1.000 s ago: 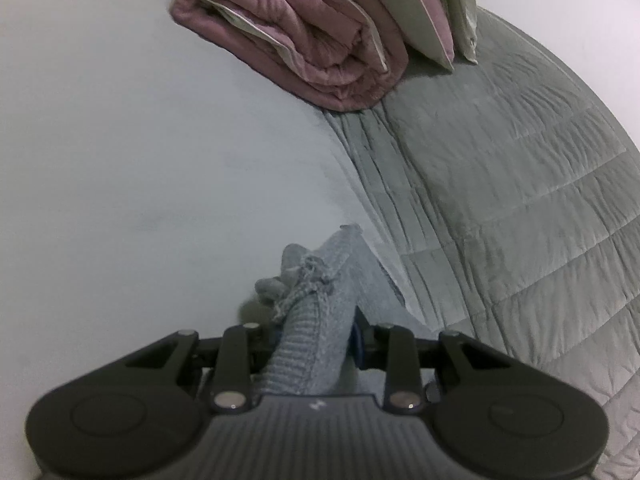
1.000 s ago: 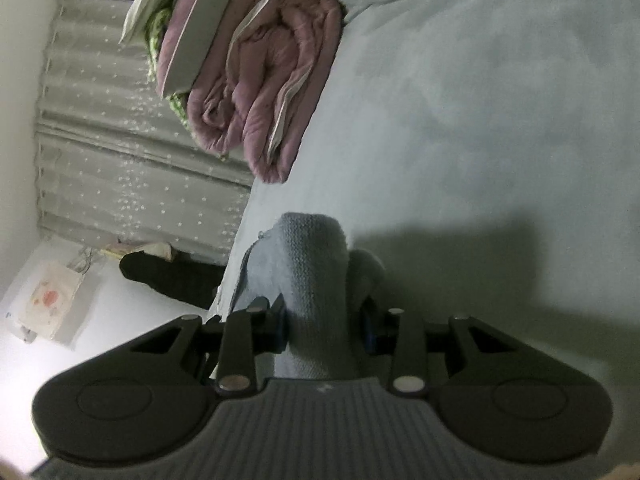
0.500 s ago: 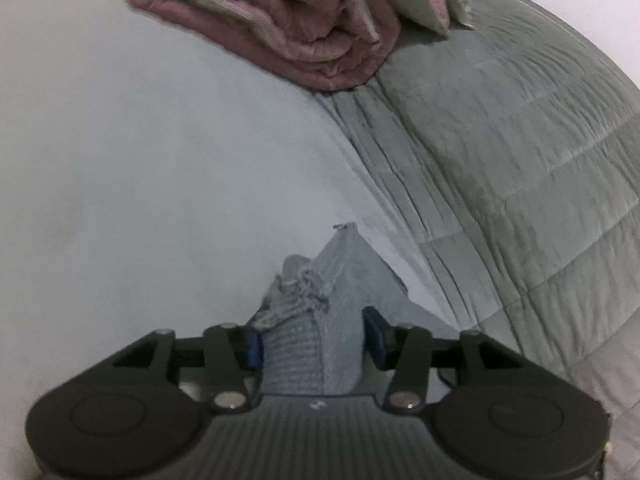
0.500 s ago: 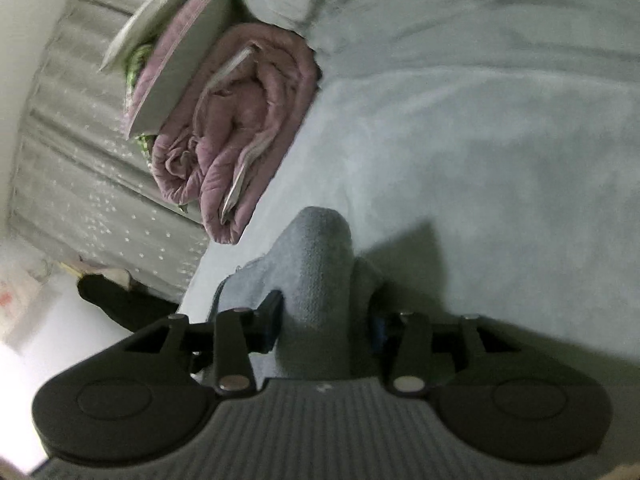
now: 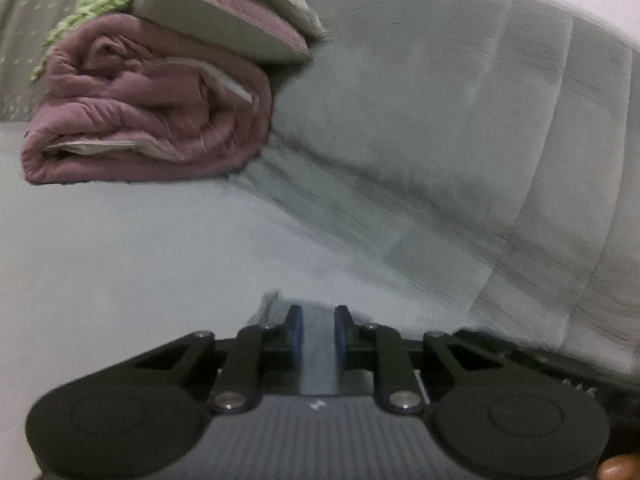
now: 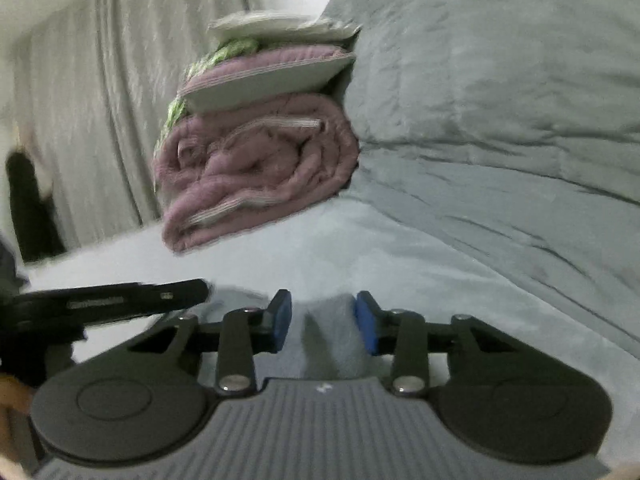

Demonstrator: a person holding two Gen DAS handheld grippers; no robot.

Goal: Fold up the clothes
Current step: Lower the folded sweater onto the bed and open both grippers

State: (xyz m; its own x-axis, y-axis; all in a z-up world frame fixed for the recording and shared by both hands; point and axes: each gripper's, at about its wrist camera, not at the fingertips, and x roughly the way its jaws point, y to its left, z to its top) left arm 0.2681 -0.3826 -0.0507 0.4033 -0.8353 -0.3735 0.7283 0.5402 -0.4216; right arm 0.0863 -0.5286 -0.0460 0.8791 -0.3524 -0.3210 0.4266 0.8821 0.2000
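A grey knit garment (image 5: 318, 344) shows as a narrow strip between the blue pads (image 5: 295, 336) of my left gripper (image 5: 317, 334), which is shut on it low over the pale bed sheet (image 5: 120, 280). In the right wrist view another fold of the same garment (image 6: 334, 340) sits between the pads of my right gripper (image 6: 323, 322), which holds it with the jaws wider apart. The black body of the left gripper (image 6: 112, 304) lies just to the left of the right one. Most of the garment is hidden under the grippers.
A rolled mauve quilt (image 5: 148, 120) with flat pillows (image 5: 224, 36) stacked on it lies ahead on the bed. A grey quilted duvet (image 5: 460, 140) rises on the right. Curtains (image 6: 80, 120) hang at the left. A fingertip (image 5: 616, 470) shows at the lower right.
Both grippers have dropped low to the sheet and levelled out, so the quilt pile is now straight ahead. The garment no longer stands up between the fingers. The left jaws are closer together.
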